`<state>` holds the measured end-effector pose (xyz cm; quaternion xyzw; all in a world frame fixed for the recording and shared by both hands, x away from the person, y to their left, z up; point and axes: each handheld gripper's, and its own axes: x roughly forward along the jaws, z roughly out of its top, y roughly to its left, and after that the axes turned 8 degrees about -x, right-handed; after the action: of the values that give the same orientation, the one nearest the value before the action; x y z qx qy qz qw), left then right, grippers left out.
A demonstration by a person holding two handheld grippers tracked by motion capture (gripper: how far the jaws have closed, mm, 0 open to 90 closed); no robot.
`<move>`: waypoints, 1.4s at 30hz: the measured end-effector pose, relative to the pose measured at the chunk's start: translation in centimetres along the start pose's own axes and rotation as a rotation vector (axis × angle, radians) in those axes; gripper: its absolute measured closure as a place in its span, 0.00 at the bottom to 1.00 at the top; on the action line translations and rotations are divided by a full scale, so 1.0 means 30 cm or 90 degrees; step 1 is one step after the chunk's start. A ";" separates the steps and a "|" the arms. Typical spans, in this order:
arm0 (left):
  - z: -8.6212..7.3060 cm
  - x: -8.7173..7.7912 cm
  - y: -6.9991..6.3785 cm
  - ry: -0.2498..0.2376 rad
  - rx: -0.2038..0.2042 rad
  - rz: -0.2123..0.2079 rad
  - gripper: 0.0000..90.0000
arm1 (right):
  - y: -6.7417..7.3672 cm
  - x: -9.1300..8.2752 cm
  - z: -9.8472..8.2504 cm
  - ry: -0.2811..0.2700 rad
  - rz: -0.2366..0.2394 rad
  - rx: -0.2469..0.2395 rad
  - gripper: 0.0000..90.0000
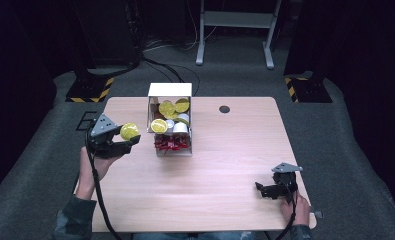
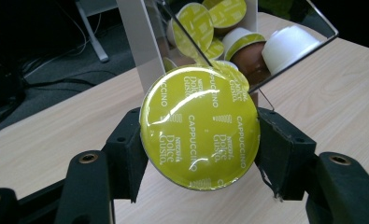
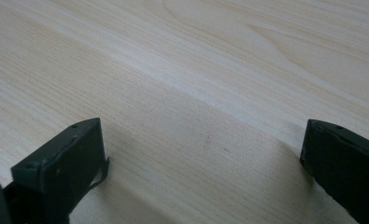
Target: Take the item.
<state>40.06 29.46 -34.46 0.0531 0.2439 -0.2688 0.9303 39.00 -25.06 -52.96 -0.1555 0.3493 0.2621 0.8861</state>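
Observation:
My left gripper [image 1: 126, 135] is shut on a coffee capsule [image 1: 129, 131] with a yellow-green foil lid, held above the table's left side, just left of the box. In the left gripper view the capsule [image 2: 200, 127] sits squeezed between both jaws, its lid printed "Cappuccino". A white box [image 1: 170, 91] with a clear front stands at the table's middle back and holds several more capsules [image 1: 168, 107]. My right gripper [image 1: 266, 190] rests low over the table's front right corner, open, with bare wood between its jaws [image 3: 201, 154].
The light wooden table [image 1: 225, 165] has a round cable hole [image 1: 224, 109] at the back right. Red wrapped items [image 1: 171, 144] lie at the box's near end. Grey carpet, a white stand's legs [image 1: 235, 30] and black-yellow striped bases lie beyond the table.

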 end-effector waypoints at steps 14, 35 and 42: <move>0.110 -0.018 -0.021 -0.027 0.020 -0.003 0.44 | 0.000 0.000 0.000 0.000 0.000 0.000 0.00; 0.224 0.091 -0.092 -0.009 0.053 -0.033 0.44 | 0.000 0.000 0.000 0.000 0.000 0.000 0.00; 0.245 0.147 -0.114 0.001 0.053 -0.043 0.44 | 0.000 0.000 0.000 0.000 -0.001 0.000 0.00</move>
<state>44.63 22.77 -30.03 0.0833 0.2347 -0.3102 0.9175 38.99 -25.05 -52.97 -0.1559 0.3489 0.2619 0.8862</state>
